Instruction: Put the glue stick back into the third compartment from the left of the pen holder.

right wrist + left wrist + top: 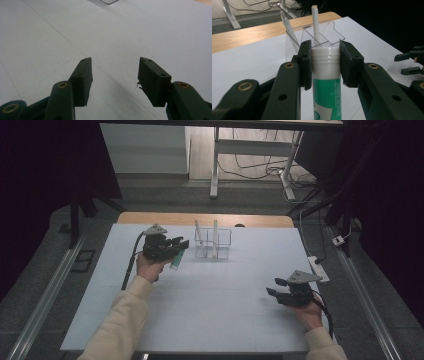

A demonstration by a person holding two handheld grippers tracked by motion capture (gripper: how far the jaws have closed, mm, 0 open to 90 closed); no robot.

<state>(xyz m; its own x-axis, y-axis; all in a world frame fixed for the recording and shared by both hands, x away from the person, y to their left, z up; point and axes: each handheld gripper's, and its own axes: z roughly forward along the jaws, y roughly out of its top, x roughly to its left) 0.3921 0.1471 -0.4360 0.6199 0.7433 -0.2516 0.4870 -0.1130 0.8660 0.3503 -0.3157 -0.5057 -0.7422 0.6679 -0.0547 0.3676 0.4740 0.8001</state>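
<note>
High view: left gripper [175, 245] is clamped on a green-and-white tube [177, 259], held above the white table [210, 305], just left of a clear rack [220, 242] holding two white sticks [215, 237]. Right gripper [276, 286] hovers well apart, jaws parted, empty.

Left gripper view: pads press the tube's [326, 82] white threaded end; rack [317, 37] stands directly beyond. Label print is too blurred to read.

Right gripper view: open jaws over the bare table [50, 37]; nothing sits between them.
</note>
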